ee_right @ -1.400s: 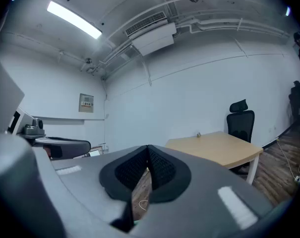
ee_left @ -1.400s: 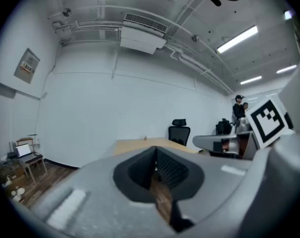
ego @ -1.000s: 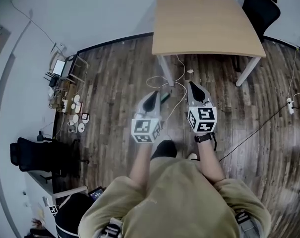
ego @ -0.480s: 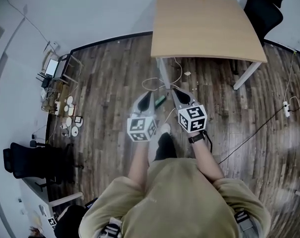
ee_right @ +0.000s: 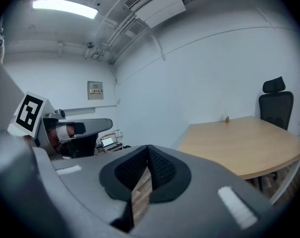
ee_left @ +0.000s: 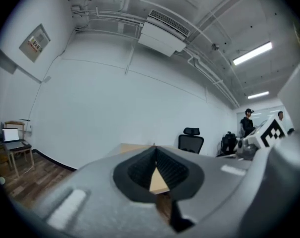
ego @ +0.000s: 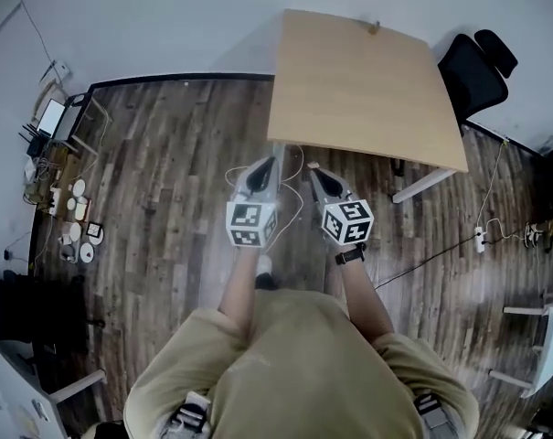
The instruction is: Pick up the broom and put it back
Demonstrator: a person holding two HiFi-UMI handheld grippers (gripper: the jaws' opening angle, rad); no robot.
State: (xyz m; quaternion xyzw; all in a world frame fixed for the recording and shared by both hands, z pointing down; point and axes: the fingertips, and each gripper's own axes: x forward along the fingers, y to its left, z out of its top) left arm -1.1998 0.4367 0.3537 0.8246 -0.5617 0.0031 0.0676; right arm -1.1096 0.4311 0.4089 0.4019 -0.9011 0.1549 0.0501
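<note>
No broom shows in any view. In the head view my left gripper and right gripper are held side by side in front of the person's body, over the wooden floor just short of the light wooden table. Both point level towards the table. The left gripper has its tips together with nothing between them. My right gripper is likewise shut and empty. Each gripper's marker cube shows at the edge of the other's view.
A black office chair stands right of the table. White cables lie on the floor by the table leg, and a power strip lies at the right. A small stand with a laptop and floor clutter line the left wall. People stand far off.
The person has walked towards the table, and both grippers have travelled forward with them. The table's near edge now lies just ahead of the fingertips. Both grippers stayed shut.
</note>
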